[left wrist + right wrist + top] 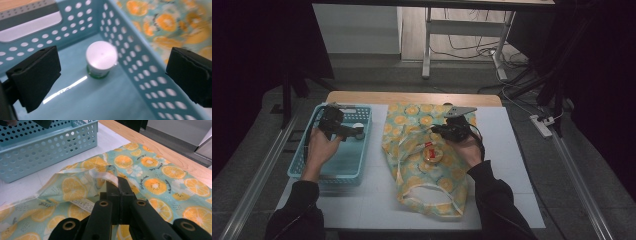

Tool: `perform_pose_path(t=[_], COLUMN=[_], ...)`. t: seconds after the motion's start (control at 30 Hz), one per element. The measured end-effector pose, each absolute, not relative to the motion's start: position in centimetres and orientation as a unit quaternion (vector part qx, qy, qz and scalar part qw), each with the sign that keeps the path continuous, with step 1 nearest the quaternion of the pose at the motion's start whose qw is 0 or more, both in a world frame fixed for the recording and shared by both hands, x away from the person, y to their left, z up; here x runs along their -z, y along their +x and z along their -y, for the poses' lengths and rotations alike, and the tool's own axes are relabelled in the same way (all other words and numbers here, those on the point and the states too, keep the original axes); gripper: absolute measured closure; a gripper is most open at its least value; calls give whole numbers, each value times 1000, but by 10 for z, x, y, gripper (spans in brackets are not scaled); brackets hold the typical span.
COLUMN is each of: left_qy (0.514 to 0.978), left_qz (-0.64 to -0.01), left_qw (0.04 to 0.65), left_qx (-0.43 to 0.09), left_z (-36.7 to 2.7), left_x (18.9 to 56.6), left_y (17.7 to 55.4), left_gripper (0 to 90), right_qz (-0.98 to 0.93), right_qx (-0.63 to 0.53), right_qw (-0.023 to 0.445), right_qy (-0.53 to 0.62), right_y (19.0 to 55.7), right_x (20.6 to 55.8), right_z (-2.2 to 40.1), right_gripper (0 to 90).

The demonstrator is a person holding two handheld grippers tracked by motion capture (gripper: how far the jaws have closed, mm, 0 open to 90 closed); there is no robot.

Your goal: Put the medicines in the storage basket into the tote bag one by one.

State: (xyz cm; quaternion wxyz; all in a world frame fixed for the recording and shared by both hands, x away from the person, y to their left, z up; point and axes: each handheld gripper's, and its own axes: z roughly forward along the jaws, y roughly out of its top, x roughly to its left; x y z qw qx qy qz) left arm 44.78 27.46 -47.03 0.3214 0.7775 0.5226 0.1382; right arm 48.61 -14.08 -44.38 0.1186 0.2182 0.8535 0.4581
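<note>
Fabric bag (pixel 424 160), teal with orange slices, is pinched by the closed right tool (pixel 117 182); left tool (pixel 112 75) open.

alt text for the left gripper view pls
A small white-lidded jar stands on the floor of a light blue perforated basket, framed between the open black jaws of the left gripper. Orange-slice print fabric lies just outside the basket wall.

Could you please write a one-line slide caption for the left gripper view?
Open left gripper over a white-lidded jar in the perforated blue basket.
</note>
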Motion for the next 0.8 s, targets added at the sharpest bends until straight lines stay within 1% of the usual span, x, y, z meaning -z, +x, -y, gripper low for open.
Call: perform_pose_path(t=[0.27,0.53,0.63,0.8], left_qy=[786,796,793,798], left_qz=[-520,-513,-518,-521], left_qw=[306,288,290,271], left_qx=[-137,-140,-136,-137], left_z=[-276,-268,-269,-268], left_x=[480,485,486,489], left_y=[458,467,470,474], left_gripper=[3,4,10,28], right_qz=[-854,-853,-853,-853], right_qx=[-458,-458,-459,-459], right_qw=[119,119,119,119], right_qy=[218,218,218,218], right_y=[486,486,486,486], right_x=[444,443,443,443], right_z=[141,142,142,142], right_gripper=[893,893,893,893])
